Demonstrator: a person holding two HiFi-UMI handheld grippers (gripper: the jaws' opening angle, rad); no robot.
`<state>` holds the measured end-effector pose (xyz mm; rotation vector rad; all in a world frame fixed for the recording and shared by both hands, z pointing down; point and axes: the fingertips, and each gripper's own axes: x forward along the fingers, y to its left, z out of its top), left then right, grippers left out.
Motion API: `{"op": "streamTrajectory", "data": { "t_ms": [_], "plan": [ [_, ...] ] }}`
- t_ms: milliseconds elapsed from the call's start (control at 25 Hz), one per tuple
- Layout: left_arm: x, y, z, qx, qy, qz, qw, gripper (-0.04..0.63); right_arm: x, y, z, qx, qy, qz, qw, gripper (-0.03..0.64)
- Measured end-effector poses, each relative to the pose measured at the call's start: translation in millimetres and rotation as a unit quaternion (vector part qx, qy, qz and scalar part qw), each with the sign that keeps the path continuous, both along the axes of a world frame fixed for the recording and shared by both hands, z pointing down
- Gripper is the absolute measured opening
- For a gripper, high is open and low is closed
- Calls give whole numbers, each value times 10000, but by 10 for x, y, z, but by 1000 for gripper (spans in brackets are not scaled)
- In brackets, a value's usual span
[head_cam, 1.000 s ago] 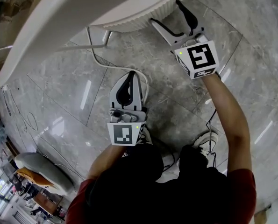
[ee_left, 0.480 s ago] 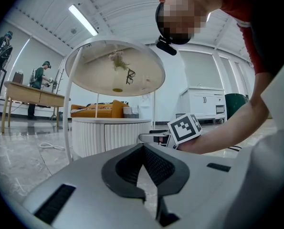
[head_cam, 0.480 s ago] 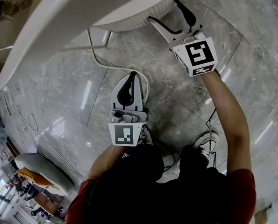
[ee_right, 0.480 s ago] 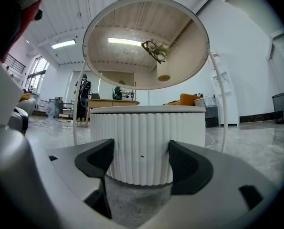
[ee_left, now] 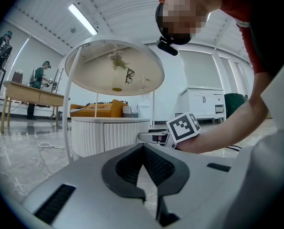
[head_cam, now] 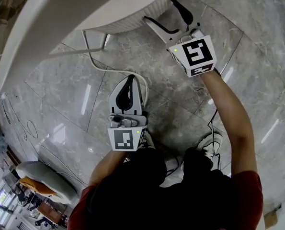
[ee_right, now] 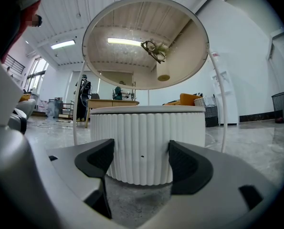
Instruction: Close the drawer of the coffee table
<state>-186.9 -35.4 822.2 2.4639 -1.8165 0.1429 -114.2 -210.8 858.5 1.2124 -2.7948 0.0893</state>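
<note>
I see the coffee table's drum (ee_right: 142,144) in white, ribbed all over with fine vertical flutes, with one tiny dark dot on its front. Its round top (ee_right: 146,42) is cream-beige. The floor (head_cam: 61,95) is glossy grey marble with pale veining. The left gripper (head_cam: 131,83) and the right gripper (head_cam: 160,10) have light grey bodies and black pads. Each carries a white cube with black square markers. A cable (head_cam: 108,68) on the floor is white. The person's sleeve (head_cam: 250,195) is red.

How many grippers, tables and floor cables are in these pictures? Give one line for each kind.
Grippers: 2, left gripper and right gripper
Table: 1
Cable: 1
Total: 4
</note>
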Motion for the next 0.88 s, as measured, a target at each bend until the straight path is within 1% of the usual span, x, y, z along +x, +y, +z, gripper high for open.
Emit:
{"op": "streamTrajectory", "data": {
  "t_ms": [160, 400, 640, 880],
  "plan": [
    [7, 17, 8, -19, -15, 6, 10000, 13, 22, 13, -22, -42, -52, 28, 10000, 351],
    [27, 6, -16, 11, -21, 21, 10000, 12, 103, 67, -7, -45, 4, 32, 10000, 350],
    [56, 18, -23, 28, -39, 29, 10000, 12, 279, 194, 41, -64, 5, 127, 9999, 351],
    [80, 17, -39, 63, -47, 41, 10000, 12, 491, 363, 165, -229, -7, 297, 9993, 351]
  ]
}}
